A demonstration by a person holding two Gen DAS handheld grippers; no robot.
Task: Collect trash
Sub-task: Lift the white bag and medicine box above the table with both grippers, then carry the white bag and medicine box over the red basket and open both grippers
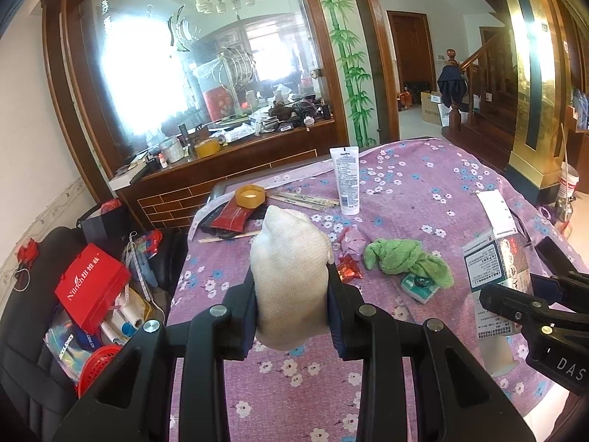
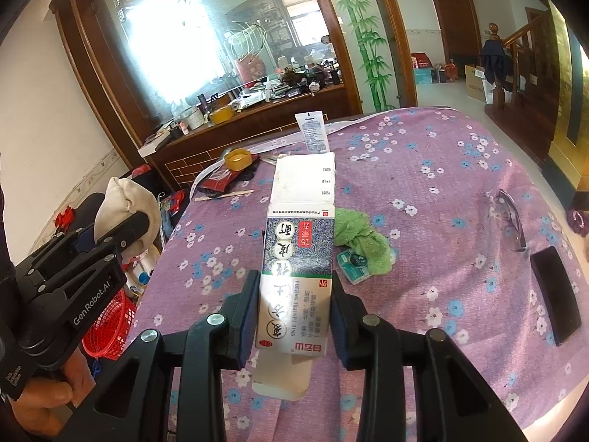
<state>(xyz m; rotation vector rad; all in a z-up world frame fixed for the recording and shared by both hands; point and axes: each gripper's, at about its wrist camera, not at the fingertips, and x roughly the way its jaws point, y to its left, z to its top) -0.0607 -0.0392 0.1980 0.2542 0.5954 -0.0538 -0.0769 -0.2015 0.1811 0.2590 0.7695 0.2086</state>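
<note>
Carrying phase: left gripper (image 1: pixel 292 305) clamping white cloth wad (image 1: pixel 291 276), right gripper (image 2: pixel 296 313) clamping empty carton (image 2: pixel 298 258) above counter (image 2: pixel 423 202); next, likely needing transfer leftward to red basket (image 2: pixel 110 324).

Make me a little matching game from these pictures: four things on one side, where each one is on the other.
Things:
1. white cloth bundle
2. printed carton
3. green cloth
4. white tube

Places:
A. standing upright near the table's far edge
B. clamped in the right gripper
C. lying crumpled on the floral tablecloth
D. clamped in the left gripper

Pairs: 1-D, 2-B, 3-C, 4-A
</note>
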